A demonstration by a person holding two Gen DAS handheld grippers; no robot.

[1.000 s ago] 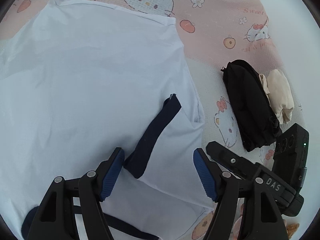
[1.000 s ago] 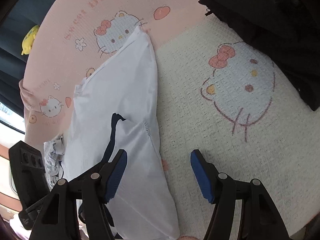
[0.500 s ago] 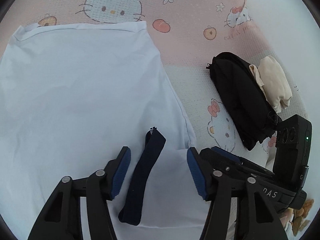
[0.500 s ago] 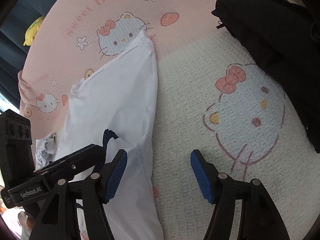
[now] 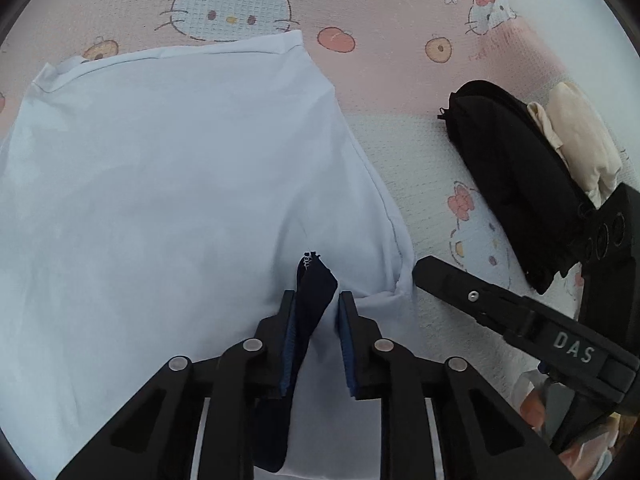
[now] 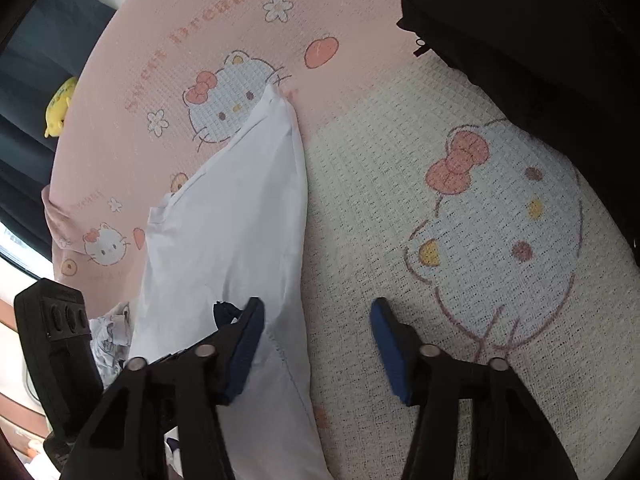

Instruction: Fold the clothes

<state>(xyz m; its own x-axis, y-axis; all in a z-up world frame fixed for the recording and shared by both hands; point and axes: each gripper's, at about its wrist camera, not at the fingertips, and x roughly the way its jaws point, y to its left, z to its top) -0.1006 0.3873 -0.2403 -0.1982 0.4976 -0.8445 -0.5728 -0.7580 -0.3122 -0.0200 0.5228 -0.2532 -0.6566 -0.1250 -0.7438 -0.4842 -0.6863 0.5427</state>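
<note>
Shirt (image 5: 168, 184) cuff pinched — left view only.

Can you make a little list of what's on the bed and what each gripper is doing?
surface: pink cartoon-cat blanket
main garment: white shirt, spread flat
trim: navy strip on the shirt
left gripper: closed on the navy strip
right gripper: open, over the shirt's edge
pile: black clothes with a cream garment beside them
</note>
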